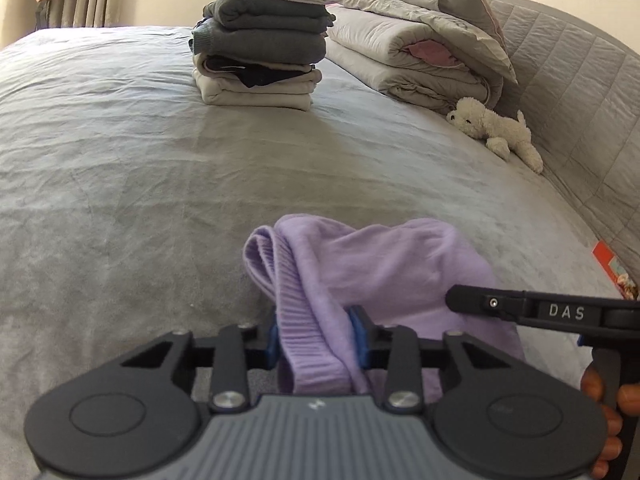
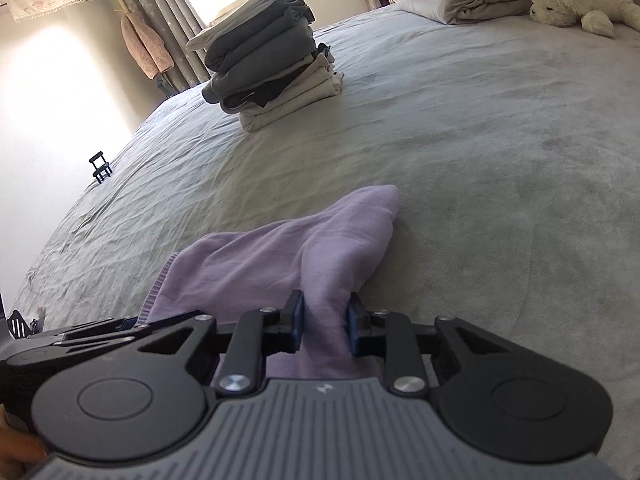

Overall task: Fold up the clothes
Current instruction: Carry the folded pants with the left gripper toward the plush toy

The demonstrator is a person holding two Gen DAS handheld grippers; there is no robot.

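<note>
Tongs (image 1: 316, 336) around lilac garment (image 1: 384, 264)

Left tongs (image 1: 316, 336) and right tongs (image 2: 326, 326) both angle downward, blue pads pinched on fabric

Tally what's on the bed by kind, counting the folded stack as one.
Lilac garment: 1
Stack of folded clothes: 1
Folded duvet: 1
Plush dog: 1
Small black stand: 1
Total: 5
</note>
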